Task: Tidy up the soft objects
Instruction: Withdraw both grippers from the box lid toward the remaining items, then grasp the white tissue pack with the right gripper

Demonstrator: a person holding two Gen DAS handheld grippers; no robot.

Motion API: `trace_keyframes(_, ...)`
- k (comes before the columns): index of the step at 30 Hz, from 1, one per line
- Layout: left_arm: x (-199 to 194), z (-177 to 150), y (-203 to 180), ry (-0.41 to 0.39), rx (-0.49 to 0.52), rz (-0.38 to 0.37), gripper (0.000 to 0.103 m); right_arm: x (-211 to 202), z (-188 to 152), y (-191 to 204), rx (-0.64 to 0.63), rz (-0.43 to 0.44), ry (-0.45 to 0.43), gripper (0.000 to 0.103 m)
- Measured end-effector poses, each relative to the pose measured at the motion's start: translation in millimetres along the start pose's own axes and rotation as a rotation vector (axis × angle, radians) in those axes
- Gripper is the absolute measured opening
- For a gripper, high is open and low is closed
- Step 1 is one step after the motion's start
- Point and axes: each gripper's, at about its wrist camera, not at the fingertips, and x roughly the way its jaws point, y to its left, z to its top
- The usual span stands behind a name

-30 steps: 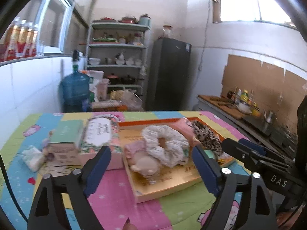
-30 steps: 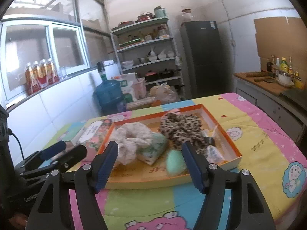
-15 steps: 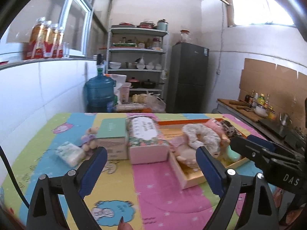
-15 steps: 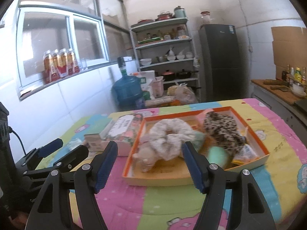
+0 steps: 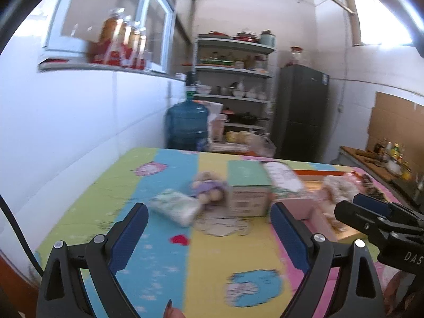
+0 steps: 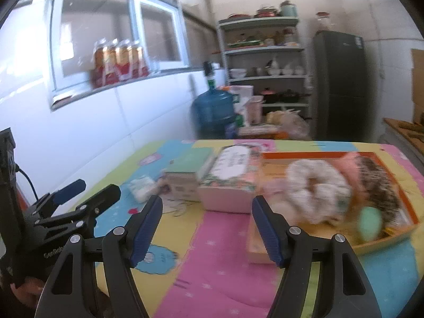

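One plush toy (image 5: 209,189), one packet (image 5: 173,206), two boxes.

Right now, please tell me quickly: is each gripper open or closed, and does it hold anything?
Left gripper: open, holding nothing.
Right gripper: open, holding nothing.

Both pictures look smeared, so we cannot read the words on the flowery box (image 6: 230,177) or the green-topped box (image 5: 248,190). The little purple toy (image 5: 209,189) is too fuzzy for us to tell what animal it is. In the orange tray (image 6: 392,235), the white ring-shaped soft thing (image 6: 315,188) hides part of the pink thing (image 6: 348,165) behind it. The bottom edge cuts off the handles of the left tongs (image 5: 209,228) and the right tongs (image 6: 206,217).
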Motion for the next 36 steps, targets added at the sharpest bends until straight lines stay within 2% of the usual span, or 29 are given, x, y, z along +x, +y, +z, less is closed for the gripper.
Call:
trace_keyframes(7, 4.4, -5.2, 58.0, 0.010, -0.048, 0.080, 0.094, 50.2, 5.9, 43.1, -0.063, 0.120, 0.080, 0.072)
trace_keyframes(12, 8.4, -9.6, 98.0, 0.016, -0.084, 0.147, 0.094, 95.5, 18.6, 72.4, -0.152, 0.198, 0.133, 0.072)
trace_keyframes(18, 16.7, -16.2, 135.3, 0.034, -0.143, 0.177, 0.094, 157.2, 36.0, 111.5, -0.296, 0.274, 0.244, 0.072)
trace_keyframes(24, 25.6, -20.6, 158.9, 0.060, -0.175, 0.166, 0.094, 220.4, 36.8, 141.7, -0.435, 0.250, 0.379, 0.072)
trace_keyframes(27, 29.3, -21.8, 164.8, 0.071, -0.181, 0.160, 0.094, 237.0, 36.5, 148.0, -0.490, 0.233, 0.404, 0.072)
trace_keyframes(36, 36.7, -20.2, 167.0, 0.082, -0.189, 0.141, 0.094, 271.9, 27.0, 144.6, -0.517, 0.192, 0.491, 0.072)
